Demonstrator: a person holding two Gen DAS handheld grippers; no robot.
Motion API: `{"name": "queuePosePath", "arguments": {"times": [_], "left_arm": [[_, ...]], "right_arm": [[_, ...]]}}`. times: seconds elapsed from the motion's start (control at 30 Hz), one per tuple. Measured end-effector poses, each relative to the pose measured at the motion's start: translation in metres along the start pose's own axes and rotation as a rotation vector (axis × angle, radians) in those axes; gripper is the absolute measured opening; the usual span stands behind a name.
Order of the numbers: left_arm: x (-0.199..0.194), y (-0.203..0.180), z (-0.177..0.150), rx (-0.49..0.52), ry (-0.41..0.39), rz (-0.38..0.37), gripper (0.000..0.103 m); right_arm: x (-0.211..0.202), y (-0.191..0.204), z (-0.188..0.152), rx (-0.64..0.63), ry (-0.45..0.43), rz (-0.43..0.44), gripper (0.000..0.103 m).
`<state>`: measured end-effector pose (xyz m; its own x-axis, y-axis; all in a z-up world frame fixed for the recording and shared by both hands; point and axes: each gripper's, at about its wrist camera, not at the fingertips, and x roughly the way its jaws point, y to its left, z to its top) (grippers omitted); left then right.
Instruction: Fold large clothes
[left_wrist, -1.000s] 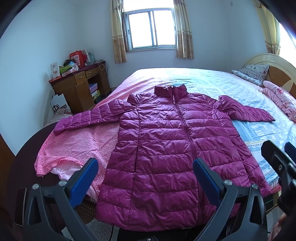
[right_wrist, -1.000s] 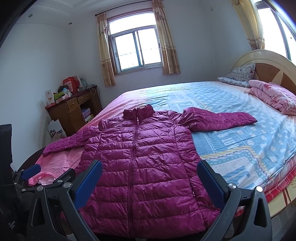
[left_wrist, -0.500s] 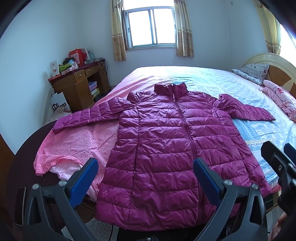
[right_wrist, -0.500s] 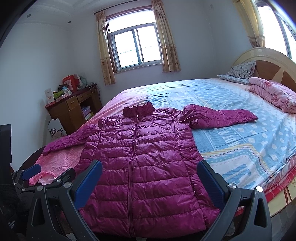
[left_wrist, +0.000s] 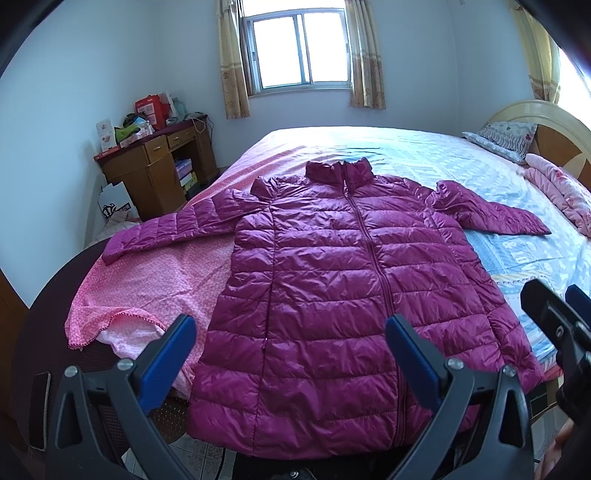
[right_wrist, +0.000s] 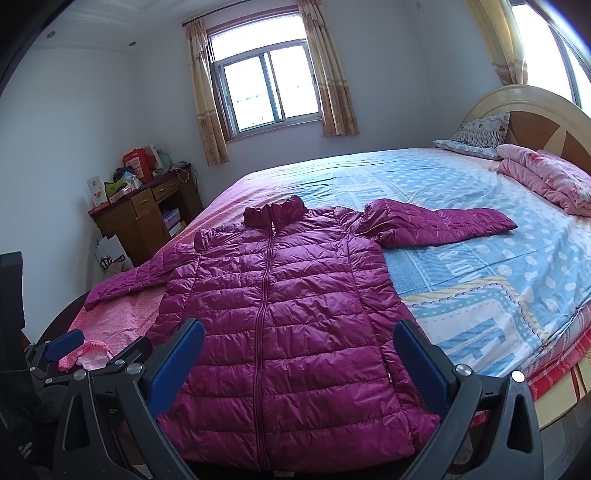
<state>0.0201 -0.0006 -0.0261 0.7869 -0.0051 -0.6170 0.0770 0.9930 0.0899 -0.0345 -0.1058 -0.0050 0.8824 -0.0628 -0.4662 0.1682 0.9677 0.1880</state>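
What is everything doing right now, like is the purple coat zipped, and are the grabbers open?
Jacket: zipped up, spread flat on the bed, sleeves out, not folded.
Left gripper: open, holding nothing.
Right gripper: open, holding nothing.
Curtains: pulled aside.
Desk drawers: shut.
Pink blanket: bunched near the headboard.

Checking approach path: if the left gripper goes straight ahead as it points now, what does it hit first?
Probably the purple jacket: the open left gripper points at its lower front panel, with nothing between. It seems to hang above the hem at the bed edge, but depth is unclear.
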Motion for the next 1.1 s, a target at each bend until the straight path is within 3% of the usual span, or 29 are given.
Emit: {"name": "queuePosePath", "arguments": {"times": [0.8,1.1], "left_arm": [[0.008,-0.003,-0.006,0.001,0.019,-0.005,0.103],[0.046,-0.005,-0.01,-0.012,0.12,-0.072,0.103]], "right_arm": [[0.007,-0.007,-0.004,0.031,0.026,0.014,0.102],[0.041,-0.045,-0.011,0.16,0.071,0.026,0.102]]}}
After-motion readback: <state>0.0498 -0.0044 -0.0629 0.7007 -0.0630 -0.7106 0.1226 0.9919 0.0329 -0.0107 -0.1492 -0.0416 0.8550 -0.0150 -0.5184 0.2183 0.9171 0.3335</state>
